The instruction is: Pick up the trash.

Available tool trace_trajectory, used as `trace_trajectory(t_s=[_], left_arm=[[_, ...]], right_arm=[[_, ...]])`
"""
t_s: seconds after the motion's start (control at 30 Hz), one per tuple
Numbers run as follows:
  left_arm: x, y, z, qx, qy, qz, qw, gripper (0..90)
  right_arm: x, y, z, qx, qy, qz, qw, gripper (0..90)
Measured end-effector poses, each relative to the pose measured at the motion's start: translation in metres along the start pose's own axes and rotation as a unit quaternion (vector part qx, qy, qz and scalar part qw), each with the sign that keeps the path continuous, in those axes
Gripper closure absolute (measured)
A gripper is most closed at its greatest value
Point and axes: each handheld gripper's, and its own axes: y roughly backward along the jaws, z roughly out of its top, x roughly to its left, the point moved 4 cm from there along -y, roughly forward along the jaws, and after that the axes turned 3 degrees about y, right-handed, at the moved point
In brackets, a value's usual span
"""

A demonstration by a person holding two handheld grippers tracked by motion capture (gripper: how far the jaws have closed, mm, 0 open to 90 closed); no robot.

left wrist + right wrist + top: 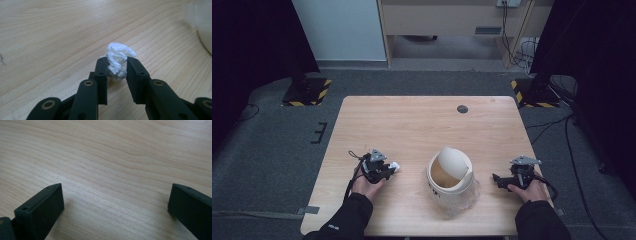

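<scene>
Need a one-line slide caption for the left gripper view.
Left tongs pinching a crumpled white tissue just above the wooden table.

No wording, label, brand, number or sign can be read anywhere. A small pale mark is seen on the left sleeve (333,227) at about 7 o'clock, and dark marks on the bin (450,181), but both are too small and blurred to be read.

We see the left gripper (117,71) pinching a crumpled white tissue (118,58) between its black jaws above the wooden table (50,37), a pale container's edge (206,37) at two o'clock.
</scene>
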Motion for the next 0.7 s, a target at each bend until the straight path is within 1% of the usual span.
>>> trace_trajectory(t_s=[0.1, 0.13, 0.2, 0.43, 0.53, 0.7], left_arm=[[0.0, 0.004, 0.003, -0.012, -0.001, -0.002, 0.9999, 71.2], [0.0, 0.004, 0.003, -0.012, -0.001, -0.002, 0.9999, 71.3], [0.001, 0.008, 0.005, -0.023, 0.001, -0.003, 0.9997, 71.7], [0.001, 0.018, 0.009, -0.048, 0.008, -0.011, 0.9988, 71.8], [0.0, 0.024, 0.01, -0.06, 0.01, -0.016, 0.998, 71.9], [-0.003, 0.038, 0.013, -0.086, 0.002, -0.019, 0.9961, 71.9]], right_arm=[[0.0, 0.0, 0.0, 0.0, 0.0, 0.0, 1.0, 0.7], [0.0, 0.0, 0.0, 0.0, 0.0, 0.0, 1.0, 0.7], [0.0, 0.0, 0.0, 0.0, 0.0, 0.0, 1.0, 0.7], [0.0, 0.0, 0.0, 0.0, 0.0, 0.0, 1.0, 0.7], [0.0, 0.0, 0.0, 0.0, 0.0, 0.0, 1.0, 0.7], [0.0, 0.0, 0.0, 0.0, 0.0, 0.0, 1.0, 0.7]])
